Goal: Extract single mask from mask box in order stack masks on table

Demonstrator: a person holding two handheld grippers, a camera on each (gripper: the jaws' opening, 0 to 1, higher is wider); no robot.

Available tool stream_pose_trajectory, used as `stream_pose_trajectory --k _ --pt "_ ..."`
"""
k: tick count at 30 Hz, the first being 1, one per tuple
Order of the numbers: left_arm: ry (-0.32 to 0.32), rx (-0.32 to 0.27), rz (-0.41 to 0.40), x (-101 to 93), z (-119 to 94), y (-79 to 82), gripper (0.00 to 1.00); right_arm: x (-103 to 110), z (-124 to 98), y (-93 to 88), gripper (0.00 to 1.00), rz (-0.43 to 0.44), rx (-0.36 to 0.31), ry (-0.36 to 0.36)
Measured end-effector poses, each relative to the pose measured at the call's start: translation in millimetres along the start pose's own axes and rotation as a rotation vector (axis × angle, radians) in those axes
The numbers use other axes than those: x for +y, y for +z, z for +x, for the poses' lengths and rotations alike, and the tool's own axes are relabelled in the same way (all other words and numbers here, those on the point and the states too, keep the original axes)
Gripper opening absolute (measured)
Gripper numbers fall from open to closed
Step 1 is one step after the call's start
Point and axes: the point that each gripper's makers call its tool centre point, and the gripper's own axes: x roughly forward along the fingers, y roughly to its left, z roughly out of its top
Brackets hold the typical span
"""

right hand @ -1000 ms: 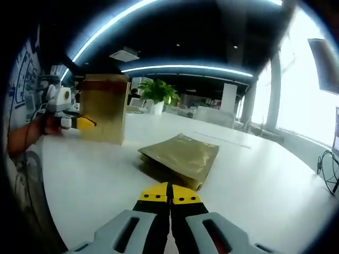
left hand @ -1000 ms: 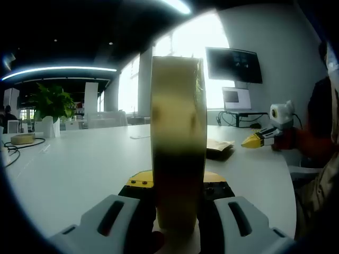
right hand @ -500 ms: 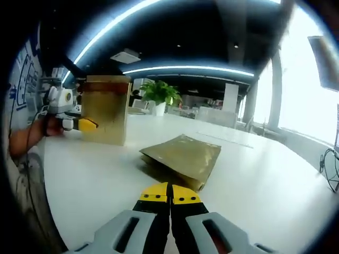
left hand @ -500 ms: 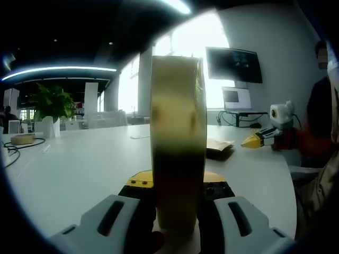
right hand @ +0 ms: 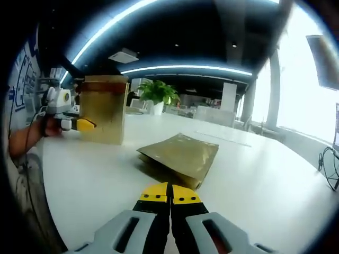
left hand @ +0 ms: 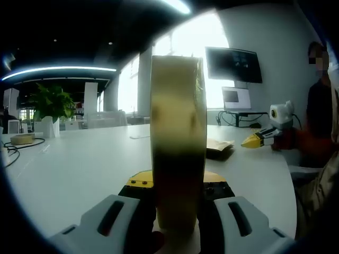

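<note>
The gold mask box (left hand: 177, 137) stands upright on the white table (left hand: 79, 169), seen edge-on, with my left gripper (left hand: 177, 182) shut on its lower part. In the right gripper view the same box (right hand: 103, 108) rises at the far left, the left gripper (right hand: 79, 124) clamped on its side by a person's hand. A small stack of flat gold mask pouches (right hand: 180, 157) lies on the table just ahead of my right gripper (right hand: 169, 194), whose yellow-tipped jaws are shut on nothing. From the left gripper view the pouches (left hand: 218, 146) and the right gripper (left hand: 258, 139) sit off to the right.
A potted plant (left hand: 52, 108) and a cable (left hand: 21, 148) lie at the table's far left end. A monitor (left hand: 237, 98) stands behind the right end. A person's arm (left hand: 312, 148) is at the right edge. Another cable (right hand: 329, 169) curls at the right of the table (right hand: 265, 196).
</note>
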Motion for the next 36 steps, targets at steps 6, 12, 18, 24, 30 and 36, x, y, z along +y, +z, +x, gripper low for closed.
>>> stream_pose_trajectory --k 6,12,18,24,30,36 --pt "-0.001 0.000 0.000 0.0 -0.1 0.1 0.20 0.1 0.6 -0.7 0.00 0.005 0.006 0.004" --pt "-0.004 0.000 -0.003 -0.1 -0.1 0.3 0.20 -1.6 -0.1 -1.4 0.00 0.011 0.009 -0.005" --pt "-0.002 0.000 -0.004 0.7 0.5 0.2 0.20 -1.9 -0.2 -1.7 0.00 0.013 0.008 0.002" --pt "0.005 0.000 -0.010 2.1 0.6 0.4 0.20 -2.2 -0.8 -1.3 0.00 0.014 0.005 0.004" --pt "0.005 0.000 -0.003 1.1 0.4 0.3 0.20 -0.8 -0.7 -1.1 0.00 0.004 0.007 0.006" --pt "0.005 0.000 0.000 0.9 0.4 0.3 0.20 -0.6 -0.5 -1.0 0.00 0.014 0.008 0.014"
